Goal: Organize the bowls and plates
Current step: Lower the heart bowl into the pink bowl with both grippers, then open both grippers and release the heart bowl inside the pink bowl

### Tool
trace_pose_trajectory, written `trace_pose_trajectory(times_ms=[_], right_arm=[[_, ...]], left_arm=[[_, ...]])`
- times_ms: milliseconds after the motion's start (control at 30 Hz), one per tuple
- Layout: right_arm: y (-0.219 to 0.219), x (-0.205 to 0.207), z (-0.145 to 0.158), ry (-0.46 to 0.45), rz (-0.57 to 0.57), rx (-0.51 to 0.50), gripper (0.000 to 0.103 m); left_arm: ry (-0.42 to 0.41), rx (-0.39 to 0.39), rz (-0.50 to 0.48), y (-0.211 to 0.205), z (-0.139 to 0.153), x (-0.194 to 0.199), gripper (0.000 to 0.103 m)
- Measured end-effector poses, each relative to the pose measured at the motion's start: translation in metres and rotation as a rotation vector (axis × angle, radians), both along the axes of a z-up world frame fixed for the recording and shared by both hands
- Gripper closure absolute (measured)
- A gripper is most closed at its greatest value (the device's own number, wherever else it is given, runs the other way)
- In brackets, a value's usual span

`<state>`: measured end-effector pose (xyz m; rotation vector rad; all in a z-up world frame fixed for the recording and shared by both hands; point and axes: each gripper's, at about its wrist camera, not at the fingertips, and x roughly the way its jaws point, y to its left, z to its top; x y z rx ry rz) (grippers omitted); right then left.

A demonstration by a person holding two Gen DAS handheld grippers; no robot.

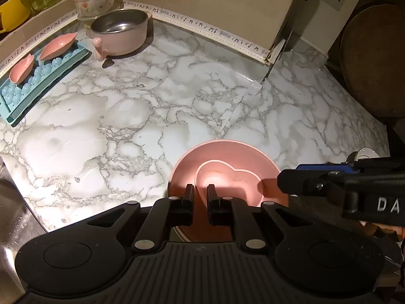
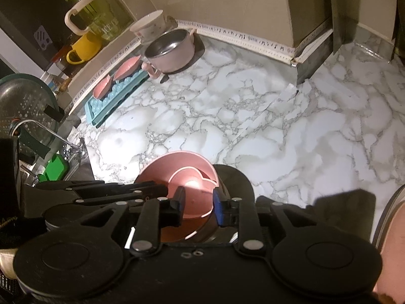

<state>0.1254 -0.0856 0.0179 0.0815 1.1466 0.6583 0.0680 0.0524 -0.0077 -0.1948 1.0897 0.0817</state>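
A round pink bowl [image 1: 225, 157] holds a smaller heart-shaped pink bowl [image 1: 235, 177] inside it, near the marble counter's front edge. My left gripper [image 1: 200, 190] is shut on the near rim of the round pink bowl. My right gripper [image 2: 198, 197] stands around the heart-shaped bowl [image 2: 195, 185], fingers either side with gaps, so it is open; it reaches in from the right in the left wrist view [image 1: 291, 179]. Two pink leaf-shaped dishes [image 1: 59, 45] lie on a blue tray [image 1: 40, 76] at the back left. A pink metal-lined pot [image 1: 121, 31] and a floral bowl [image 1: 95, 0] stand behind.
The marble counter [image 1: 152, 106] stretches between the bowls and the back wall. A yellow mug [image 2: 83, 46] and a green jar [image 2: 106, 22] sit on a ledge. A sink with a tap [image 2: 60, 136] and a colander [image 2: 25, 106] lies at the left. A dark round board [image 1: 374, 58] leans at the right.
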Motion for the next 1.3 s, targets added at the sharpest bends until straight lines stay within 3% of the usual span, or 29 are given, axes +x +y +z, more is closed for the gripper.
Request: trace_pose_trajectory(times_ms=[233, 400, 500, 567, 600, 667, 800, 867, 933, 1033, 1300], right_arm=[[-0.01, -0.006, 0.01, -0.023, -0.018, 0.019, 0.072], [-0.016, -0.013, 0.02, -0.06, -0.021, 0.032, 0.064], [-0.019, -0.019, 0.026, -0.088, -0.021, 0.04, 0.057], [-0.02, -0.023, 0.029, -0.104, -0.018, 0.046, 0.055], [-0.021, -0.025, 0.031, -0.113, -0.016, 0.048, 0.053], [-0.023, -0.029, 0.034, -0.138, -0.017, 0.049, 0.036], [-0.026, -0.036, 0.038, -0.165, -0.017, 0.053, 0.029], [-0.027, -0.038, 0.039, -0.166, -0.018, 0.059, 0.019], [-0.028, -0.04, 0.038, -0.167, -0.017, 0.06, 0.016], [-0.028, -0.044, 0.034, -0.161, -0.029, 0.051, 0.0], [-0.028, -0.045, 0.016, -0.096, -0.069, 0.04, 0.001]], left_arm=[[-0.051, -0.006, -0.009, -0.001, 0.015, -0.014, 0.092], [-0.088, -0.013, -0.013, -0.001, 0.023, -0.024, 0.085], [-0.114, -0.015, -0.015, -0.001, 0.027, -0.031, 0.062], [-0.138, -0.013, -0.008, -0.001, 0.031, -0.036, 0.04], [-0.151, -0.01, -0.005, -0.001, 0.032, -0.038, 0.04], [-0.162, -0.008, -0.007, -0.001, 0.035, -0.042, 0.04], [-0.18, -0.015, -0.003, -0.001, 0.039, -0.05, 0.033], [-0.193, -0.011, 0.006, -0.001, 0.04, -0.054, 0.027], [-0.203, -0.006, 0.012, -0.001, 0.041, -0.056, 0.026], [-0.203, -0.011, 0.029, 0.001, 0.04, -0.057, 0.026], [-0.159, -0.027, 0.081, 0.005, 0.027, -0.057, 0.026]])
